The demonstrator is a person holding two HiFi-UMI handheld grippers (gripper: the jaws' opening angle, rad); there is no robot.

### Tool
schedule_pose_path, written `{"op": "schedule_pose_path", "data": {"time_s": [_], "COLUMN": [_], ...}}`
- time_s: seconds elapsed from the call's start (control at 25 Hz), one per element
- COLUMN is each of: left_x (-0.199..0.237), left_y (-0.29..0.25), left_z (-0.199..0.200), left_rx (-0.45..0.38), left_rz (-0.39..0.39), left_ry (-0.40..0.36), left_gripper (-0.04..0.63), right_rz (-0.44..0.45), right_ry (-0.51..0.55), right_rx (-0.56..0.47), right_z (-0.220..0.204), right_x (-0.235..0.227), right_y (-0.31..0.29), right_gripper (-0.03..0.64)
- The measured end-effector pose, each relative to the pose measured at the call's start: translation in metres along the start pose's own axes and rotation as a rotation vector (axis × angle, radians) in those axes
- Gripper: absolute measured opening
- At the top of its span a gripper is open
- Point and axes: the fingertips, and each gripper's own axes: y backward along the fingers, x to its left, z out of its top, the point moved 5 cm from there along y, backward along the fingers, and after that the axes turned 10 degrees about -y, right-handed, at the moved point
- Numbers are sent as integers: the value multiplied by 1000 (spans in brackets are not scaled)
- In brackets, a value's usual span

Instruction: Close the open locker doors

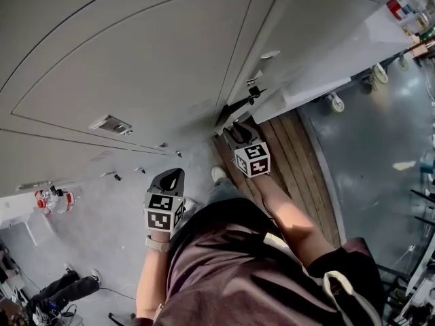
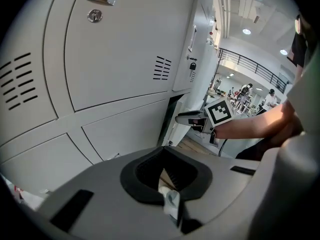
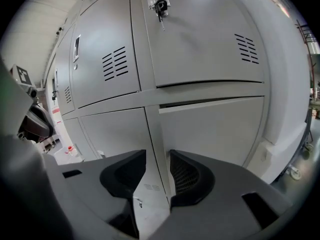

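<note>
A bank of grey locker doors fills the wall in front of me. A dark gap shows at the foot of the lockers where one lower door stands slightly ajar, with a slit along its top edge. My right gripper points at that gap, close to it; its jaws are open and empty, framing the post between two lower doors. My left gripper hangs lower and to the left, away from the lockers, its jaws shut with nothing in them. The left gripper view also catches the right gripper beside the gap.
A strip of wooden boards lies under the right gripper. A white unit on casters stands to the right of the lockers. A red-and-white bottle sits on the grey floor at left. A key hangs in an upper door's lock.
</note>
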Motion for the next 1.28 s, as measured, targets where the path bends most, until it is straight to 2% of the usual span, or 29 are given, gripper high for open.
{"op": "schedule_pose_path", "data": {"time_s": [0.4, 0.6, 0.84, 1.12, 1.28], "left_x": [8, 11, 13, 12, 11], "left_y": [-4, -6, -10, -15, -14], "left_z": [-1, 0, 2, 1, 7], "left_rx": [27, 32, 34, 38, -21], "left_rz": [89, 116, 120, 98, 91], "left_ry": [70, 95, 99, 85, 55], "left_gripper": [18, 18, 18, 18, 18], "right_rz": [88, 89, 107, 104, 100], "right_ry": [60, 78, 122, 92, 67], "right_rx": [24, 30, 30, 27, 16], "right_z": [18, 24, 23, 26, 30], "right_x": [-1, -5, -6, -2, 4], "right_y": [-41, -49, -49, -45, -30], "right_gripper": [169, 167, 167, 167, 153]}}
